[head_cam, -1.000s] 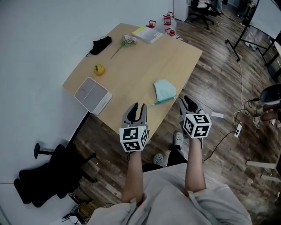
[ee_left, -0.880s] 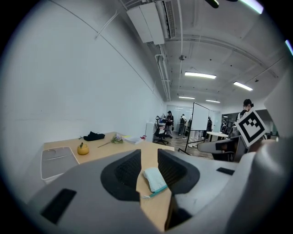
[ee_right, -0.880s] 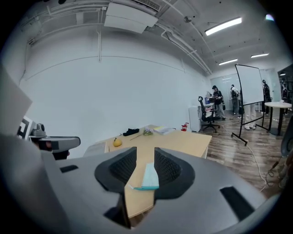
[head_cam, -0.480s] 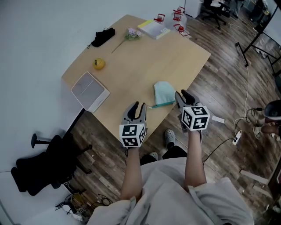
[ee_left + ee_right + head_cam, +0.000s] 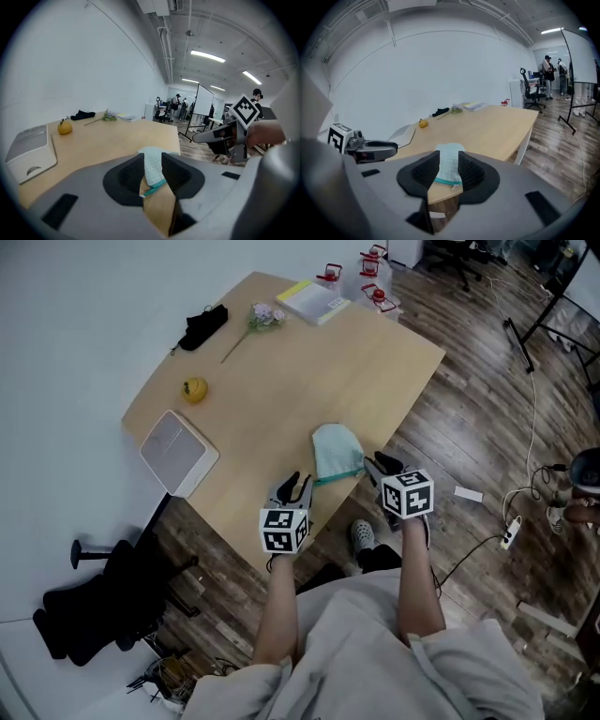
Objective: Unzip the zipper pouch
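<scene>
Zipper pouch [image 5: 337,451] flat at the table [image 5: 281,371] edge, left gripper [image 5: 298,483] and right gripper [image 5: 379,463] open-jawed, empty.

yellow fruit [image 5: 194,389] | white box [image 5: 178,452] | black cloth [image 5: 202,328] | flowers [image 5: 265,317] | notebook [image 5: 313,302] | office chair [image 5: 80,626]

A pale wooden table with rounded corners [image 5: 281,399] stands against a plain white wall [image 5: 66,324]. Around the table runs a dark wood-plank floor [image 5: 469,399]. Off the table's near left corner sits a black wheeled office chair [image 5: 84,624]. Beyond the table's far end stand another black swivel chair [image 5: 532,92] and what looks like a whiteboard on a rolling stand [image 5: 203,101]. Above the table, long white ceiling strip lights [image 5: 207,56] glow among exposed white pipes [image 5: 164,47]
</scene>
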`<state>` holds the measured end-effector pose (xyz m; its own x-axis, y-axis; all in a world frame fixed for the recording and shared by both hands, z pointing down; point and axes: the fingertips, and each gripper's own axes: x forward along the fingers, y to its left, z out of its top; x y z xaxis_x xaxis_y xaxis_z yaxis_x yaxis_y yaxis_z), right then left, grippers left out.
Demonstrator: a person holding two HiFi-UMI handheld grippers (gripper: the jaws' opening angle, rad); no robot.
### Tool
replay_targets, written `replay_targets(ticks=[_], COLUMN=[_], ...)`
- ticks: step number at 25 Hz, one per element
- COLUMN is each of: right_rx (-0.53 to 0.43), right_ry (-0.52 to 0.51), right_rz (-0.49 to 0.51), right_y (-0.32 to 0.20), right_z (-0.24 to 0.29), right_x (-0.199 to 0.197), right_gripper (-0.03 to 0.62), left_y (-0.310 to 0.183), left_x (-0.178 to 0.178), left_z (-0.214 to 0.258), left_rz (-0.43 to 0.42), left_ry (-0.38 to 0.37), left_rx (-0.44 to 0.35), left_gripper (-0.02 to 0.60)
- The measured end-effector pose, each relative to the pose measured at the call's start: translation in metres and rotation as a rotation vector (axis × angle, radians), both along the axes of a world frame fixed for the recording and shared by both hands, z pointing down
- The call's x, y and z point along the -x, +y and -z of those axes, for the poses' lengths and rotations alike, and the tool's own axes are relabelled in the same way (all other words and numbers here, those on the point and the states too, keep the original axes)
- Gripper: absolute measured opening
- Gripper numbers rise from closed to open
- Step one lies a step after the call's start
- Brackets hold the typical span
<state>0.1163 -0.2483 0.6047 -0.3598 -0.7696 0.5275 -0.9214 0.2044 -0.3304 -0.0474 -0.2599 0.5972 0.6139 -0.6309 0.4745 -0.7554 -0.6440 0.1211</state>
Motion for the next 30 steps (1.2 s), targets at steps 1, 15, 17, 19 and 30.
replay_targets(ticks=[1,15,17,19,30], right_rx=[0.02,-0.147,-0.244,-0.322,-0.7], right_ry=[-0.021,0.667,0.855,0.985,1.397], right_rz=[0.011,0.835,0.978,1.085,1.235], right_y=[-0.002,-0.016,-0.02,-0.024,-0.032], right_z=[-0.011,-0.077,-0.081,-0.085,-0.095], right_x=[-0.002,-0.017,-0.016,-0.012,0.02], right_gripper=[0.13,0.147,0.147,0.154,0.25], left_y=[-0.002,-0.021,-0.019,-0.019,-0.001], left_x=[-0.004,-0.037,-0.04,-0.044,-0.041], left_z=[-0.005,-0.022,-0.023,-0.024,-0.026], left_rz=[0.007,0.024,0.019,0.012,0.027], left_ry=[0.005,-0.029,-0.038,-0.048,-0.052], left_rx=[0.014,0.051,0.051,0.051,0.071], left_gripper=[0.124,0.124,0.124,0.124,0.124])
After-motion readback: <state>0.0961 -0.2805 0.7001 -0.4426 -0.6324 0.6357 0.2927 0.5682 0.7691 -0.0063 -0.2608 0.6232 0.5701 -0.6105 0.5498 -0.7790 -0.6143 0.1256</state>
